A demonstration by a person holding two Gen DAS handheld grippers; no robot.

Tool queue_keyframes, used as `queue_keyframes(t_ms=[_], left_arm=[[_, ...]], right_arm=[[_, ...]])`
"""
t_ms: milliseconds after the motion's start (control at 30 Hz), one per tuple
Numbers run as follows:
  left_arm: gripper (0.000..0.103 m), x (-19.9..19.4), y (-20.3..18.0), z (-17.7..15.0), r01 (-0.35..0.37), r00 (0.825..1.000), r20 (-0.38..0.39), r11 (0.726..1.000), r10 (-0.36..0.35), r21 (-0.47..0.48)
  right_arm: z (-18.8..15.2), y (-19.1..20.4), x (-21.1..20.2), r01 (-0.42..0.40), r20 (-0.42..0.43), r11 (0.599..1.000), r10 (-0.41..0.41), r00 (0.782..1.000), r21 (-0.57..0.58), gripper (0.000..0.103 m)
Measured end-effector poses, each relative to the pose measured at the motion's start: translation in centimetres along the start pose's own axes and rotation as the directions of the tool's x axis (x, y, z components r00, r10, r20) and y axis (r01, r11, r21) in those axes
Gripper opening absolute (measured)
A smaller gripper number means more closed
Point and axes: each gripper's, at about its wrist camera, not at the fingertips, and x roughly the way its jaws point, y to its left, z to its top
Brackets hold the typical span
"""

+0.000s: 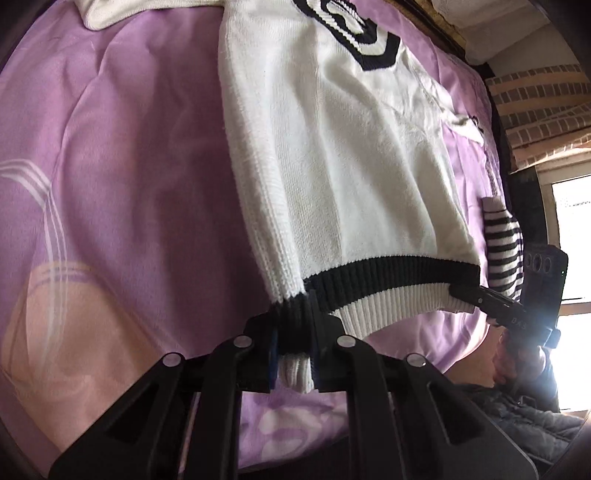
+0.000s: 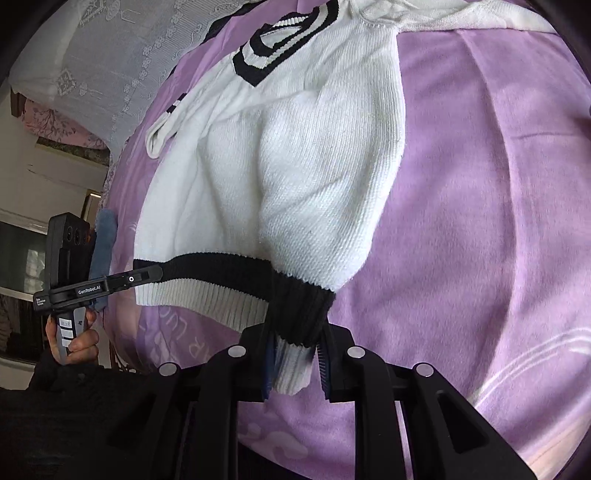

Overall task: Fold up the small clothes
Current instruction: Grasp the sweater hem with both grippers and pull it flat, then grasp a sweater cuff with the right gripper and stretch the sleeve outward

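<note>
Left wrist view shows the left tool (image 1: 293,354) clamped on one bunched corner of the sweater (image 1: 343,155), its two pads pressed against the black-and-white ribbed hem (image 1: 369,291). A little tuft of white rib hangs out below the pads. From that corner the hem runs taut across to the far corner, where the right tool (image 1: 458,291) pinches it from the side; behind that tool a person's hand (image 1: 517,362) wraps the handle, with a dark padded sleeve (image 1: 524,413) below.

Right wrist view gives the mirror of this: the right tool (image 2: 295,354) is closed on the other gathered corner of the hem (image 2: 207,280), black rib bulging above the pads and white rib below. The left tool (image 2: 147,275) bites the opposite end of the hem, and a hand (image 2: 79,339) grips its handle.

The sweater is white knit with a black-and-white striped collar (image 1: 354,33) at the end farthest from the hem. Its hem edge is raised off the bed by both tools, while the body slopes away from the hem and the collar end lies on the purple bedspread (image 1: 129,166). The fabric between hem and collar is creased in long folds.

Just beyond the sweater's hem corner at the right tool lies a black-and-white striped garment (image 1: 502,243). Past the collar end, another white cloth (image 1: 99,14) rests on the bedspread. A lace-covered pillow (image 2: 110,55) sits beyond the collar at the bed's edge.
</note>
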Motion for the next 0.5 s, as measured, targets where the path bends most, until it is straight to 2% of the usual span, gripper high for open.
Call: queue_keyframes(t_ms=[100, 167, 233, 300, 367, 433, 500], left_arm=[[0.015, 0.8, 1.2, -0.3, 0.006, 0.999, -0.036, 1.000, -0.007, -0.027], [0.019, 0.5, 2.1, -0.5, 0.015, 0.999, -0.046, 0.999, -0.017, -0.043], [0.021, -0.6, 2.2, -0.6, -0.025, 0.999, -0.026, 1.000, 0.025, -0.007], [0.023, -1.9, 1.8, -0.3, -0.077, 0.997, 0.014, 0.996, 0.076, 0.039], [0.025, -3.1, 1.4, 0.5, -0.122, 0.991, 0.059, 0.990, 0.118, 0.071], [0.031, -3.6, 0.2, 1.9, -0.157, 0.984, 0.107, 0.982, 0.145, 0.109], [0.035, -2.9, -1.9, 3.9, -0.200, 0.974, 0.141, 0.968, 0.179, 0.150]], right_arm=[[-1.0, -0.8, 1.8, 0.013, -0.087, 1.000, -0.011, 0.996, 0.022, 0.019], [-1.3, -0.5, 1.7, 0.002, -0.112, 1.000, -0.002, 0.994, 0.000, 0.024], [-1.6, 0.2, 0.8, 0.003, -0.120, 0.998, -0.011, 0.993, -0.061, 0.031], [-1.2, -0.3, -0.7, 0.030, -0.068, 0.996, -0.036, 0.997, -0.083, 0.031], [0.2, -2.1, -3.0, 0.049, 0.036, 0.998, -0.048, 0.998, -0.024, 0.031], [2.5, -4.6, -5.3, 0.057, 0.160, 0.995, -0.070, 0.985, 0.084, 0.033], [5.6, -7.1, -7.2, 0.045, 0.259, 0.982, -0.092, 0.961, 0.183, 0.037]])
